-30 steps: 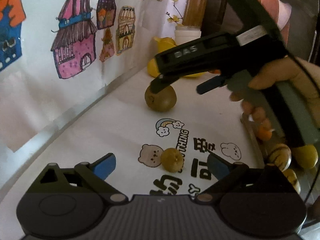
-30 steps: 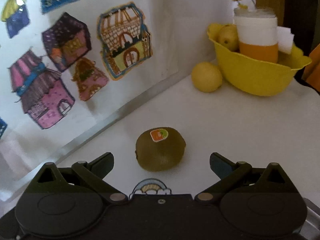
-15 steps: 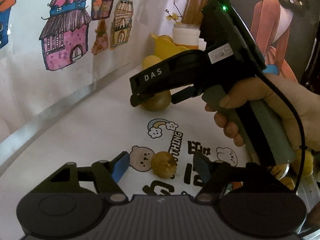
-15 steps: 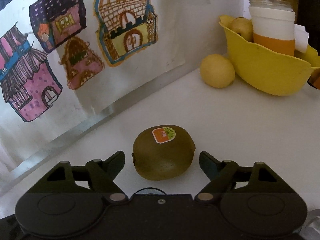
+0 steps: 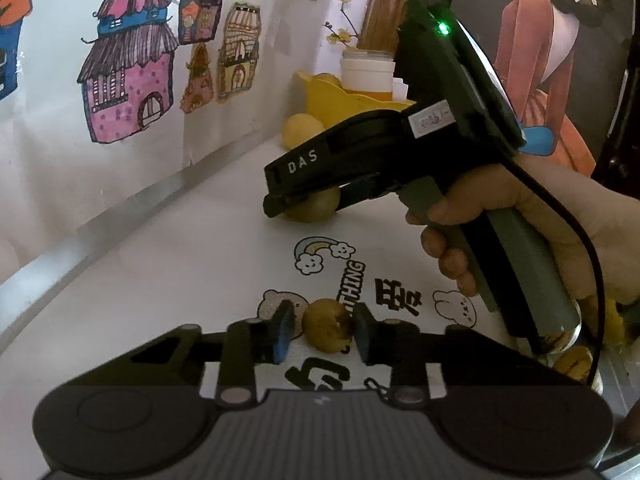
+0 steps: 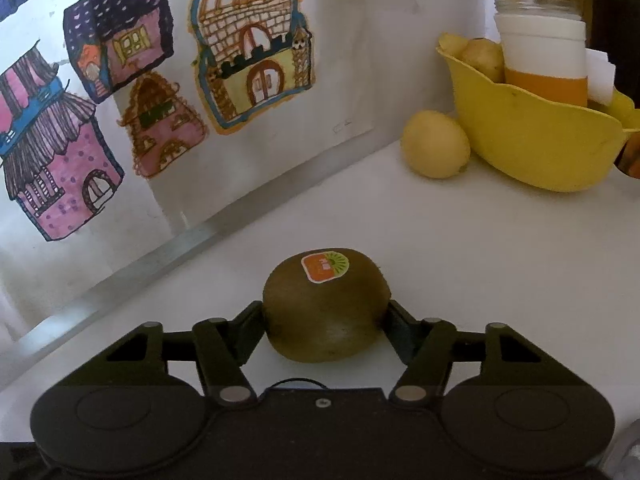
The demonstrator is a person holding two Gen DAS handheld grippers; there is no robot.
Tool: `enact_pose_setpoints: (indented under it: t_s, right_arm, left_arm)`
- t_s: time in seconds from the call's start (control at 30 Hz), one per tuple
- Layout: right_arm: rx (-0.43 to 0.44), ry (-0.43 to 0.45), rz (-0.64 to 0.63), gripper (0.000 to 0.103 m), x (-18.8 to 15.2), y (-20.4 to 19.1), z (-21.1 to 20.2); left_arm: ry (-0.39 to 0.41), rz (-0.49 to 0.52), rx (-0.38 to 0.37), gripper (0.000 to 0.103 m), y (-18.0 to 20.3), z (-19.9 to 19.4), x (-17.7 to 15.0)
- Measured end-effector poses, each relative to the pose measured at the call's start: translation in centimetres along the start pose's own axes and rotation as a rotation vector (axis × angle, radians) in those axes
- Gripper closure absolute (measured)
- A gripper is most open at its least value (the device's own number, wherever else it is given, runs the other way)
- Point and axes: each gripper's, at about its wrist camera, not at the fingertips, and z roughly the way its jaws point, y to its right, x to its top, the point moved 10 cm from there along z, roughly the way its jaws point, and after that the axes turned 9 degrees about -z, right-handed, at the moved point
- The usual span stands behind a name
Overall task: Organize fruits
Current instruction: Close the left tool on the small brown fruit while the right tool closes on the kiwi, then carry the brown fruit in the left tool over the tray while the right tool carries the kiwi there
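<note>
A brown kiwi [image 6: 326, 308] with an orange sticker rests on the white table, and my right gripper [image 6: 326, 326] is shut on it, pads touching both sides. In the left wrist view the kiwi [image 5: 314, 208] shows partly hidden behind the right gripper [image 5: 308, 200]. A small round yellow-brown fruit [image 5: 327, 330] lies on the printed mat. My left gripper [image 5: 322, 332] has its jaws closed in on it; the right pad touches it and a thin gap shows at the left pad.
A yellow bowl [image 6: 532, 136] holding fruit and a white-and-orange cup [image 6: 542, 68] stands at the back right, with a yellow lemon-like fruit [image 6: 435, 144] beside it. A wall with house drawings runs along the left. A metal tray [image 5: 616, 376] with several small fruits sits at the right.
Both grippers moved forward and closed: the right one around the kiwi, the left one around the small yellow-brown fruit. Both were wide open a second ago.
</note>
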Motion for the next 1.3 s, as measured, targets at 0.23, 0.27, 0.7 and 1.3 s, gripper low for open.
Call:
enact_pose_setpoints:
  t_s: [0.23, 0.27, 0.7, 1.3]
  right_arm:
    - [-0.006, 0.019, 0.003, 0.039, -0.2, 0.4, -0.3]
    - [-0.005, 0.019, 0.008, 0.039, -0.2, 0.4, -0.4]
    - [0.034, 0.041, 0.076, 0.039, -2.1, 0.8, -3.6]
    - [0.034, 0.146, 0.147, 0.039, -4.3, 3.5, -14.0]
  left_arm:
    - [0.005, -0.039, -0.009, 0.074, -0.4, -0.2, 0.1]
    - [0.006, -0.044, -0.008, 0.074, -0.5, -0.3, 0.1]
    - [0.004, -0.075, -0.003, 0.074, -0.9, -1.4, 0.2]
    - [0.027, -0.042, -0.071, 0.074, 4.6, -4.5, 0.4]
